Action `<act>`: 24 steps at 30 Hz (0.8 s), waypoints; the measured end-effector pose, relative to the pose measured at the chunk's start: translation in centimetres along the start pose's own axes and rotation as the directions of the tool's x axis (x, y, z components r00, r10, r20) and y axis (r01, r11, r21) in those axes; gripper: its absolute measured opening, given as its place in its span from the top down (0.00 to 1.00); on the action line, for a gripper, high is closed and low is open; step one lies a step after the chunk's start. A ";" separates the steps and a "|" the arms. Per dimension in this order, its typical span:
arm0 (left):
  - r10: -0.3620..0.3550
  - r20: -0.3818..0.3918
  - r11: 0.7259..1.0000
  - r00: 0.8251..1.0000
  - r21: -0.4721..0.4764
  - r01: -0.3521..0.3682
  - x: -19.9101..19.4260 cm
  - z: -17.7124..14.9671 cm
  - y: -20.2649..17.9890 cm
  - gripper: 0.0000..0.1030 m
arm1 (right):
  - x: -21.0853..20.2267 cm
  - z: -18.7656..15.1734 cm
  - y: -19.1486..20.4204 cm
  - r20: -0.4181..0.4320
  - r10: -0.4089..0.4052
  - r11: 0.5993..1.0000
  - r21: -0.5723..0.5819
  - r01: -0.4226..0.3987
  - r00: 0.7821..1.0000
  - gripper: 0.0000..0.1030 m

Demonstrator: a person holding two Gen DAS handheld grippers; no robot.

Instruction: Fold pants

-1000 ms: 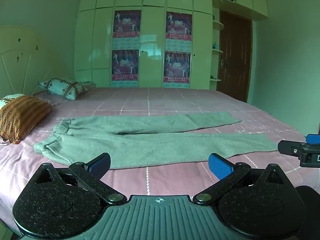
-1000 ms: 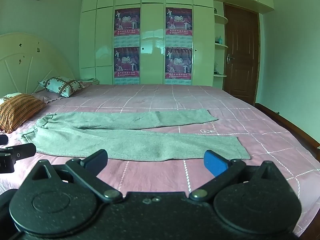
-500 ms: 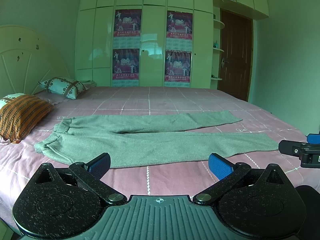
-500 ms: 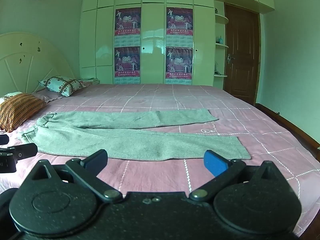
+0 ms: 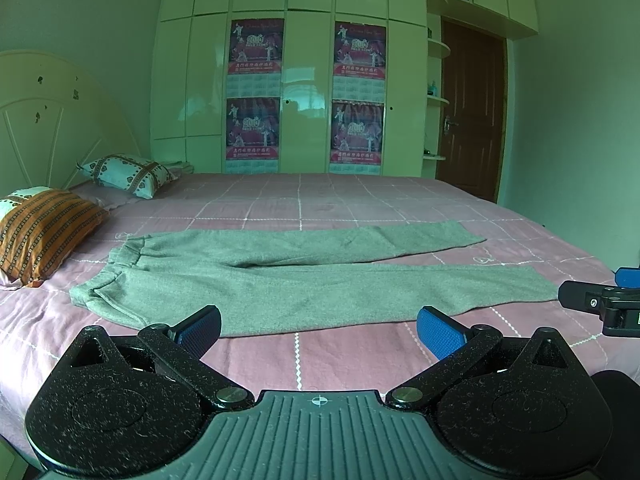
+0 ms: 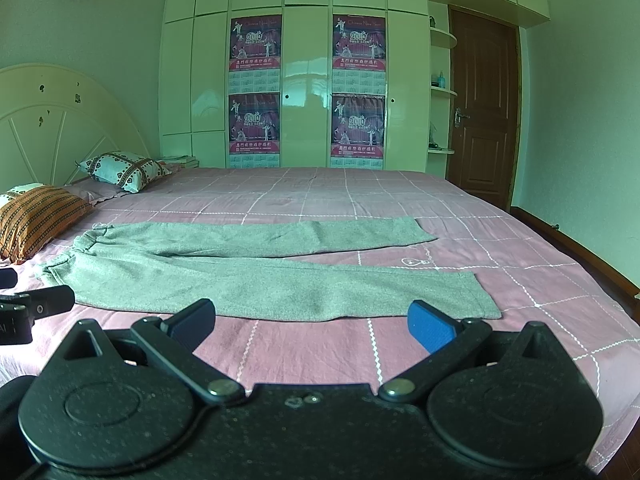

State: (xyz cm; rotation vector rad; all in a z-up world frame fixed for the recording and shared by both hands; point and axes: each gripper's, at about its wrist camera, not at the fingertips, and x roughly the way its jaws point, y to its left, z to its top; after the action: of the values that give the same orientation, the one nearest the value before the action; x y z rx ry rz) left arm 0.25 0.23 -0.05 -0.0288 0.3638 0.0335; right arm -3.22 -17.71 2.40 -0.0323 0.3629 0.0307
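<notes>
Grey pants (image 5: pixel 288 280) (image 6: pixel 256 276) lie flat on the pink checked bed, waistband to the left by the pillows, both legs stretched to the right and spread apart. My left gripper (image 5: pixel 318 330) hovers open above the near bed edge, just short of the near leg's hem side. My right gripper (image 6: pixel 312 326) is open too, a little in front of the near leg. Each gripper's tip shows at the edge of the other's view. Nothing is held.
The bed (image 5: pixel 320 208) (image 6: pixel 520 264) fills the room's middle. An orange striped pillow (image 5: pixel 40 232) and a patterned pillow (image 5: pixel 128 172) lie at the left by the headboard. A wardrobe with posters (image 6: pixel 308 92) stands behind; a brown door (image 6: pixel 484 120) is at the right.
Both views have shifted only slightly; the pants lie as before and both grippers stay open.
</notes>
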 end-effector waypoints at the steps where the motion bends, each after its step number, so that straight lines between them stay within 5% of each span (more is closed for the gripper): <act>1: 0.000 0.001 1.000 1.000 0.000 0.000 0.0 0.0 0.0 0.00 | 0.0 0.0 0.0 0.000 -0.001 1.000 0.000 0.001 1.000 0.06; 24: 0.010 -0.002 1.000 1.000 0.005 -0.010 -0.2 0.2 0.4 0.00 | 0.1 0.0 0.0 -0.002 -0.001 1.000 0.001 0.001 1.000 0.06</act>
State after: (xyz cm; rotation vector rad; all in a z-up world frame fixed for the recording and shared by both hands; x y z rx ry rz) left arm 0.07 0.63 0.18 -0.0218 0.3660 0.0419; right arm -3.12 -17.69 2.34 -0.0316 0.3647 0.0295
